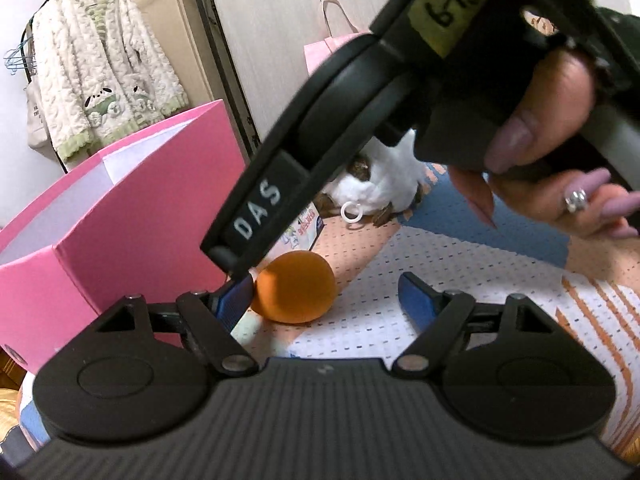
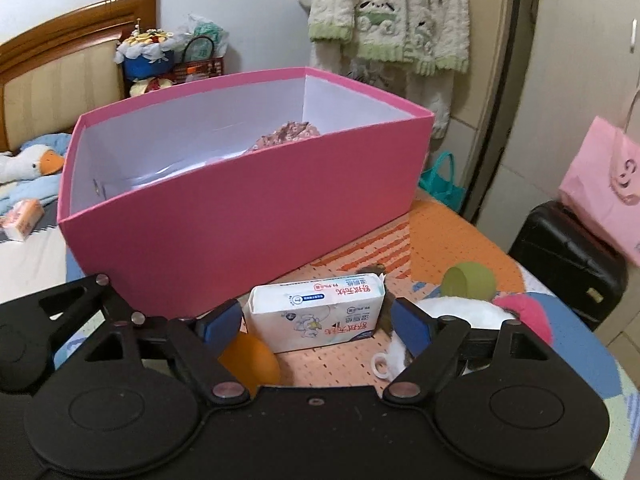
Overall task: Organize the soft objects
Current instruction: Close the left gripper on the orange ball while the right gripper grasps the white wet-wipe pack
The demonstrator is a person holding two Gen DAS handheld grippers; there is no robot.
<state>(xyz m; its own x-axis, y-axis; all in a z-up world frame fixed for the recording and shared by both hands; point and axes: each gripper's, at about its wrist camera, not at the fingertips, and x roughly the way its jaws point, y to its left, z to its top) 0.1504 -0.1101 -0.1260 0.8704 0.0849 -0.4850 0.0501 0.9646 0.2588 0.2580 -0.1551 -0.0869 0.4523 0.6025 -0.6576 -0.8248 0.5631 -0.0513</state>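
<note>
With my right gripper (image 2: pixel 316 326) open astride the tissue pack (image 2: pixel 316 312), pink box (image 2: pixel 248 216) at twelve o'clock, I judge it light, squashy, best pinched across its short sides.

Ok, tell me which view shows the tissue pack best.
The right wrist view: the tissue pack sits whole and unobstructed between the open jaws, printed face readable. In the left wrist view only a corner of it peeks out behind the right gripper.

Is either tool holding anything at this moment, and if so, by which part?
Nothing is held. The right tool stands open around the tissue pack, its blue pads just clear of the pack's short ends. The left tool is open and empty beside the orange ball.
</note>
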